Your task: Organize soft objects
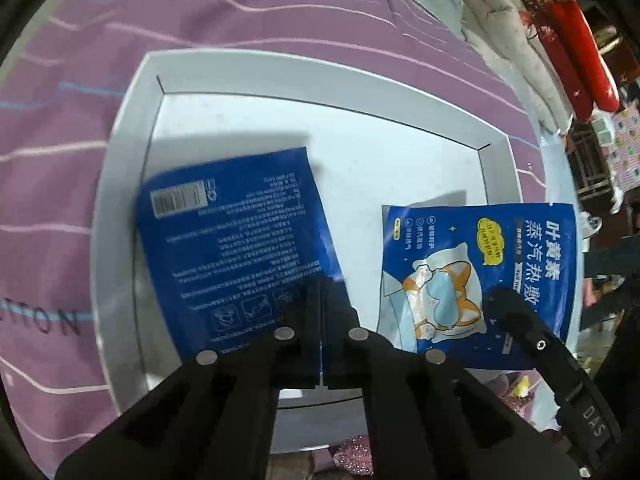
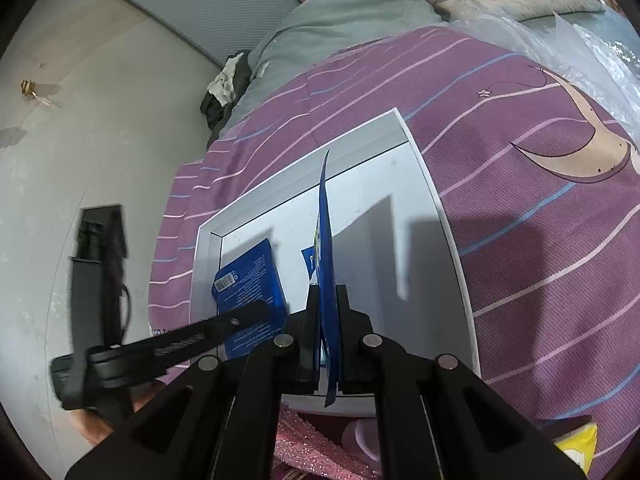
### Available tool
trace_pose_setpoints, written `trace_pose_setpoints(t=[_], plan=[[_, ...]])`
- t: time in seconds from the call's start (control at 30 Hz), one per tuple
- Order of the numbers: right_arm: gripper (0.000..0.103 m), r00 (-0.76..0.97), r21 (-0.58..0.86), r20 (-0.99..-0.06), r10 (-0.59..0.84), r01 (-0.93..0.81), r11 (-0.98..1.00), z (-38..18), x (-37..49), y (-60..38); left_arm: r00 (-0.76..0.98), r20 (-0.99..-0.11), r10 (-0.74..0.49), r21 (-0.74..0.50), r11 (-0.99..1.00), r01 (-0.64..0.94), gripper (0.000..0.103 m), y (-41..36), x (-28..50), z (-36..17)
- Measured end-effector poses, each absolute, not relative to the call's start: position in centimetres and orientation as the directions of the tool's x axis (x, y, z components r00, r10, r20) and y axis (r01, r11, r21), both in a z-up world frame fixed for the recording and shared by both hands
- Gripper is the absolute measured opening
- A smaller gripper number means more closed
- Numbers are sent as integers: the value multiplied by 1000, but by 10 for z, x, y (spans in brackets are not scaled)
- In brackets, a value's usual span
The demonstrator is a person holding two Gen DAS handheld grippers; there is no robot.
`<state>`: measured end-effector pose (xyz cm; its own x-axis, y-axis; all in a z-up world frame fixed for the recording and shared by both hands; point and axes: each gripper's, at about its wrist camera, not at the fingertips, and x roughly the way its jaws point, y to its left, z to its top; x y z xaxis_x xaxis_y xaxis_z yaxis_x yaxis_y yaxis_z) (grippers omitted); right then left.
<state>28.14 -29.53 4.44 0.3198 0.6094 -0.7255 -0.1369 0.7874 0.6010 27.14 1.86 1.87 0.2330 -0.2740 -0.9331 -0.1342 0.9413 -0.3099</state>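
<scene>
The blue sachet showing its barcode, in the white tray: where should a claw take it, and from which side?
Take the barcode sachet by its near corner, coming steeply from above the tray's near side. It is thin and flat, so only an edge fits between the pads; the left claw pinches there.

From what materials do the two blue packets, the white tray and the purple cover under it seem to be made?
Blue packets: likely thin plastic film, slightly glossy, printed; the one seen edge-on in the right gripper is sheet-thin and bends.
White tray: probably cardboard with a matte finish; its corners show straight fold seams.
Purple cover: woven fabric, matte, with fine ribbing and soft folds.
</scene>
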Motion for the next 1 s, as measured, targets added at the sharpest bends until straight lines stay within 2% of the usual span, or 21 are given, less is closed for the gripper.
trace_pose_setpoints(t=[0.1,0.4,0.6,0.77,1.0], plan=[[4,317,597,-729,606,-136,790,44,282,-294,205,-937,-283,-309,945,-106,1,18,268,19],[4,274,583,-748,605,-166,796,42,283,-283,151,-974,-166,-175,983,-47,1,17,250,21],[4,223,610,-739,636,-180,772,35,283,-275,153,-974,-166,-171,985,-19,1,17,245,25],[4,198,639,-734,650,-125,759,25,285,-278,220,-956,-195,-211,976,-55,1,28,236,39],[7,162,657,-729,665,-104,746,17,284,-274,263,-950,-166,-200,974,-108,1,40,235,42]])
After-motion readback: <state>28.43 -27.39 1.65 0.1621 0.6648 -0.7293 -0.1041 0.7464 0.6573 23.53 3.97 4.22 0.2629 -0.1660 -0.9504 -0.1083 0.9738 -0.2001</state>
